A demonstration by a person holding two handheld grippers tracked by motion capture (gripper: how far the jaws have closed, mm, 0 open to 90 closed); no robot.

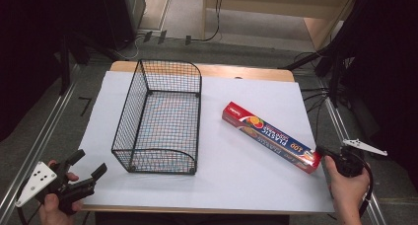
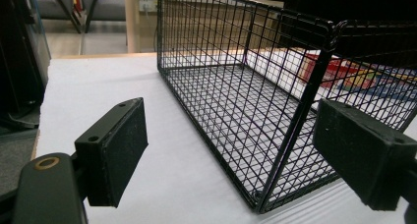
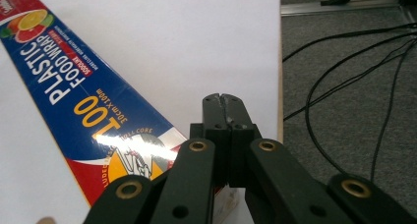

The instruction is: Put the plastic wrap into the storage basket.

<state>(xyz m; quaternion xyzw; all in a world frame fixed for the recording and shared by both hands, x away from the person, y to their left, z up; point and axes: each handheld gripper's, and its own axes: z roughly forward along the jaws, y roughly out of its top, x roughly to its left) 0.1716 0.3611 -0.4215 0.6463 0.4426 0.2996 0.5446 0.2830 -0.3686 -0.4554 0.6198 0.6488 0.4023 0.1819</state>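
Your white surface (image 1: pixel 246 175) stands on grey carpet; your right gripper (image 3: pixel 226 98), closed empty, reveals cables (image 3: pixel 344 86); your left gripper (image 2: pixel 226 150) gapes wide.

Ahead of your left gripper (image 1: pixel 85 169) and to its right, the wire basket (image 1: pixel 162 116) blocks the way: its near corner post stands between the 2 open jaws in the left gripper view. To the left of that corner the white sheet (image 1: pixel 246 175) lies bare along the basket's side.

Your right gripper (image 1: pixel 320 151), jaws pressed together, sits at the near end of the wrap box (image 3: pixel 74 96). Past its tips the sheet is bare up to the table edge, with floor cables (image 3: pixel 344 86) beyond.
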